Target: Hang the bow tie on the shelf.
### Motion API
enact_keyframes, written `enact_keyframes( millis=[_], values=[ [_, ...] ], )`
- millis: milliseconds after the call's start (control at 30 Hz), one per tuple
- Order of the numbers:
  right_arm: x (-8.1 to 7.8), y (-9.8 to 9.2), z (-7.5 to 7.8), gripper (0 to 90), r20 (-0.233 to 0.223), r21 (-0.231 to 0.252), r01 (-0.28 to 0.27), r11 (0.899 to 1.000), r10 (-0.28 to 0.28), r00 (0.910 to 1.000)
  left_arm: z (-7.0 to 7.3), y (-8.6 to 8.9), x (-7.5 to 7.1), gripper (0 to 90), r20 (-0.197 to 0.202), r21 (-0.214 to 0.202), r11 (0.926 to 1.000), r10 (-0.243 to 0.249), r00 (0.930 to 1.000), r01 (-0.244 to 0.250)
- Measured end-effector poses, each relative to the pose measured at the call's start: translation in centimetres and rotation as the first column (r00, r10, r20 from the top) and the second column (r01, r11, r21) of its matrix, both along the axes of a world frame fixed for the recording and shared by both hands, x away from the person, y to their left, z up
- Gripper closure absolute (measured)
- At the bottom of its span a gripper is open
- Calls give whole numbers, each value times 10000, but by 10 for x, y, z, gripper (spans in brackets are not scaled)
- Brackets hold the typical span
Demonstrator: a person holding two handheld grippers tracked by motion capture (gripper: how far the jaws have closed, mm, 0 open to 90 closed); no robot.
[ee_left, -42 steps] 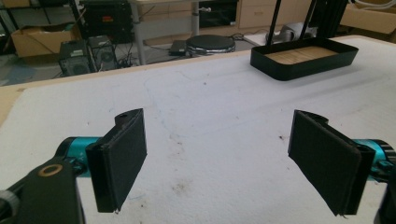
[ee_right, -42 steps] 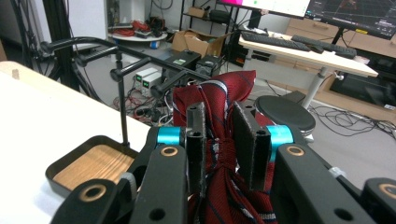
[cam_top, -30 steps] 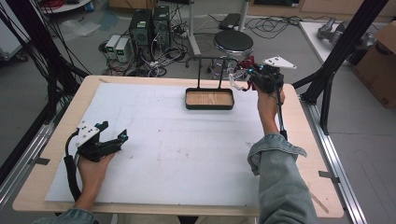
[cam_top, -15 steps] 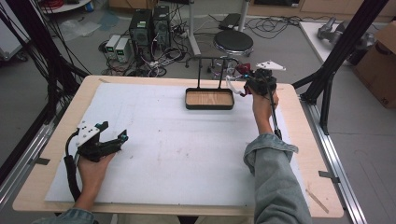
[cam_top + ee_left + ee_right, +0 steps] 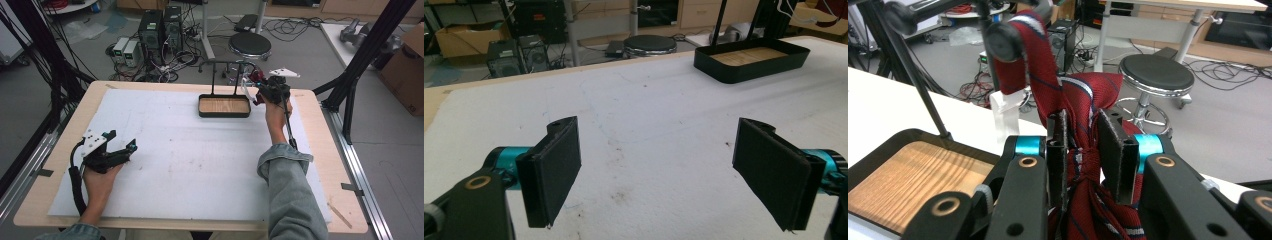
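A dark red striped tie point(image 5: 1083, 100) is pinched between the pads of my right gripper point(image 5: 1082, 125), which is shut on it. Its upper part is draped over the rounded end of a black rack bar point(image 5: 1003, 42). In the high view my right gripper point(image 5: 261, 91) is at the right end of the rack point(image 5: 225, 63), just beyond the black tray with a wooden floor point(image 5: 224, 115), and the tie point(image 5: 255, 77) shows as a red patch there. My left gripper point(image 5: 121, 140) rests on the white mat at the left; it is open point(image 5: 659, 165) with nothing between its pads.
The white mat point(image 5: 200, 165) covers most of the wooden table. The tray point(image 5: 751, 67) lies far ahead of the left gripper. A clear plastic block point(image 5: 1007, 117) stands by the tray's far edge. A stool point(image 5: 249, 46), computers point(image 5: 160, 30) and cables lie beyond the table.
My right hand has moved left and down with the tie, closer to the rack's right end. The left hand has stayed put.
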State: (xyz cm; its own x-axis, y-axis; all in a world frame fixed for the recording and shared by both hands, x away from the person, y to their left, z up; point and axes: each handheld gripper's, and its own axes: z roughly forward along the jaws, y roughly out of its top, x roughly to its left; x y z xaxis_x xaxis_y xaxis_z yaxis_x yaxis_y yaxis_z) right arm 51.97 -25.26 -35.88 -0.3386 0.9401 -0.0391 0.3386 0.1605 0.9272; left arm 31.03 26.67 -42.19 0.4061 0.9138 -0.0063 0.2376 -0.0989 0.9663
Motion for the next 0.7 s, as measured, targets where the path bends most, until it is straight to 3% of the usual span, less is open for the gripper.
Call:
enact_keyframes(
  millis=[467,700],
  values=[
    [3,2,-5,725,-86,303,-58,9995,61,9999,0,0,0,195,-12,-9,10000,-10,10000,9],
    [2,3,-4,725,-61,215,-111,9997,113,9999,0,0,0,195,-18,-23,10000,-18,10000,18]
  ],
)
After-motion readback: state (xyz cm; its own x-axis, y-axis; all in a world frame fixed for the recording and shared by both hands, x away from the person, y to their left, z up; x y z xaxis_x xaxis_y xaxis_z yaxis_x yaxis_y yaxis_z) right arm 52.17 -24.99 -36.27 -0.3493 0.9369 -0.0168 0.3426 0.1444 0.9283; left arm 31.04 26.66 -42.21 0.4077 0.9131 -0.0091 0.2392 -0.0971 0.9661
